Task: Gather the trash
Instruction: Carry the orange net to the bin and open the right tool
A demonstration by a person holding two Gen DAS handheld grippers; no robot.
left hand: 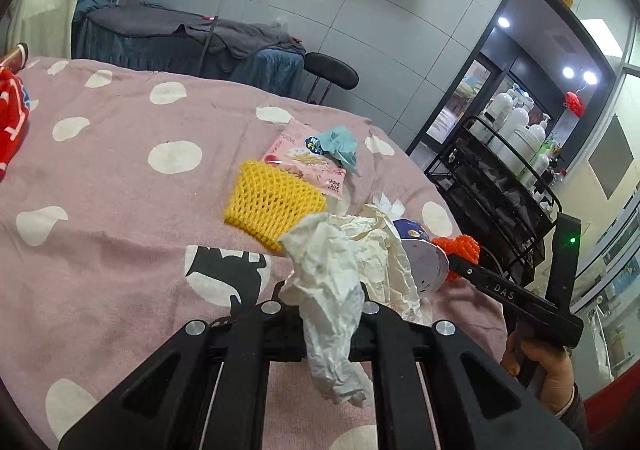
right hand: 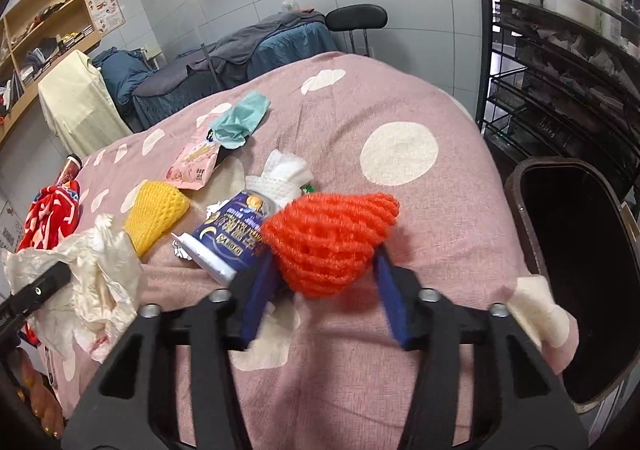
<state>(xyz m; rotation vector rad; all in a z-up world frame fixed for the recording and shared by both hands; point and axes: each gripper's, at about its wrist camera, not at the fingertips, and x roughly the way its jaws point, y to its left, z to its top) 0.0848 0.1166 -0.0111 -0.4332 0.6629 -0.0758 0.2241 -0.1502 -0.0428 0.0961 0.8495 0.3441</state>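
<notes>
Left wrist view first: the left gripper (left hand: 326, 304) is clamped tight on a crumpled white tissue (left hand: 328, 290), which hangs down between the black arms, lifted a bit off the pink bedspread with white polka dots (left hand: 120, 190). Behind it sits the rest of the trash, bunched toward the right edge of the bedspread: a yellow foam fruit net (left hand: 272, 206), a pink snack wrapper (left hand: 304, 158) with a teal crumpled cloth-like wad (left hand: 338, 144) on its far end, a wrinkled cream paper sheet (left hand: 384, 250) and a blue-and-white paper cup on its side (left hand: 420, 250). The right gripper (left hand: 460, 262) comes in from the right, held by a person's hand (left hand: 548, 370), its tip at an orange foam fruit net (left hand: 460, 250).

Right wrist view: the right gripper (right hand: 324, 270) has its blue-padded fingers (right hand: 256, 298) squeezed onto the orange foam fruit net (right hand: 332, 242), one pad each side, near the bedspread's (right hand: 400, 110) right edge. The blue-and-white paper cup (right hand: 228, 242) lies just beside it on the left, white tissue (right hand: 284, 178) stuffed in its far end. A dark brown bin (right hand: 520, 210) stands open just off the right edge. The left gripper (right hand: 36, 294) shows at the far left, up against the cream paper sheet (right hand: 100, 290).
</notes>
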